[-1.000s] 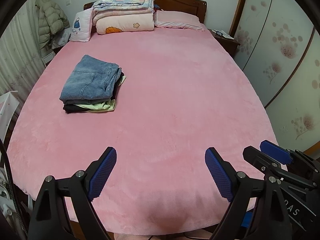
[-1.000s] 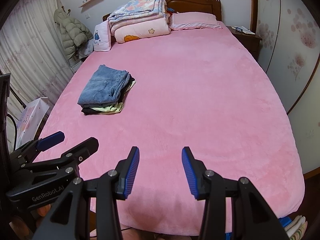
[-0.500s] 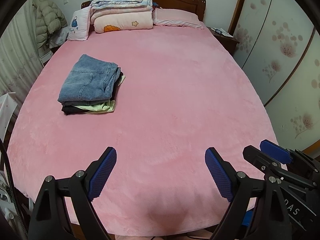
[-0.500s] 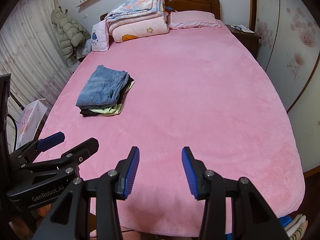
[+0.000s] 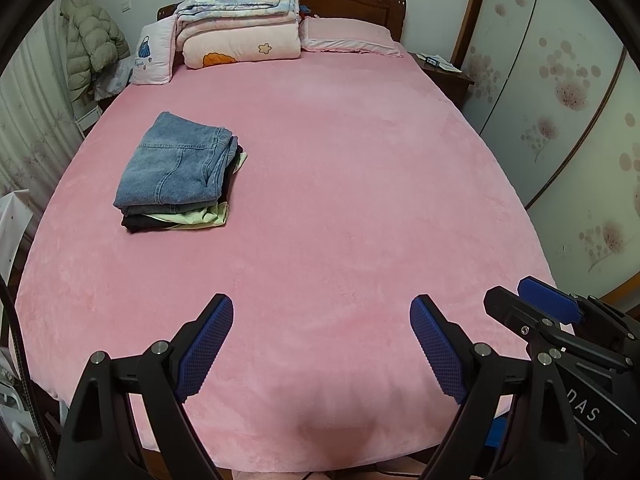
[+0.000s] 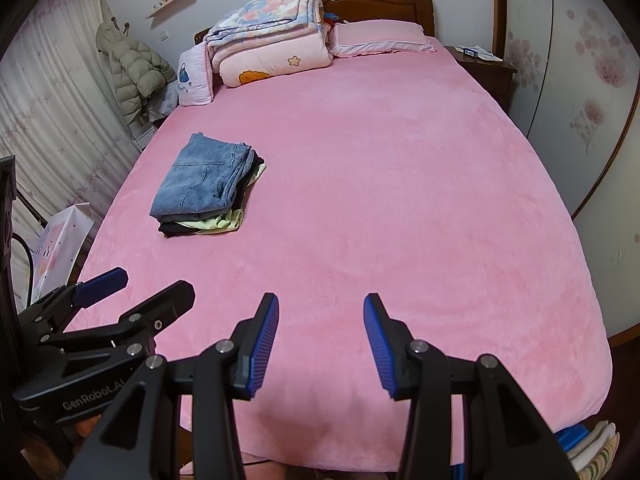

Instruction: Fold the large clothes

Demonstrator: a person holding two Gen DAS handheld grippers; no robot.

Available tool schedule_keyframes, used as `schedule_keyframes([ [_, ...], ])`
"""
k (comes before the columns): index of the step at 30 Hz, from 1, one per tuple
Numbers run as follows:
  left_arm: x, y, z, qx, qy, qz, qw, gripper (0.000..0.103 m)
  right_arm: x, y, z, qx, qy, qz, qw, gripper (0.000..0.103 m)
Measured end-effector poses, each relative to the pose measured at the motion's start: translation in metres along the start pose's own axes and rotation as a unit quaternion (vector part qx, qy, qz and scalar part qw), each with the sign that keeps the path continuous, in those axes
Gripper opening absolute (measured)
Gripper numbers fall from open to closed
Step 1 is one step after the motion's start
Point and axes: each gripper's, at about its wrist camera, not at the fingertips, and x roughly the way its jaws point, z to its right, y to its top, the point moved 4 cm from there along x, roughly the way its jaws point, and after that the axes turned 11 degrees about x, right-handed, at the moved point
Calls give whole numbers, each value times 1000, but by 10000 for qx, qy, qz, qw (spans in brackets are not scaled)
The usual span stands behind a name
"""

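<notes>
I note both grippers held over the near edge of the pink bed, side by side. My left gripper stands released, its blue pads spread wide with only bedspread showing between them. My right gripper is also released, its pads set closer together, nothing between them. The stack of folded clothes lies on the left half of the bed, well apart from both grippers: folded jeans on top, dark and pale green garments beneath. Folded quilts and a pillow sit at the far end by the headboard.
</notes>
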Motion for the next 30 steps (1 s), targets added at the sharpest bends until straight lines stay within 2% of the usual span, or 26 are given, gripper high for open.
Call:
schedule_keyframes([
  [30, -6, -10, 1, -28, 53, -28, 10000, 89, -7, -16, -7, 43, 73, 43, 10000, 44],
])
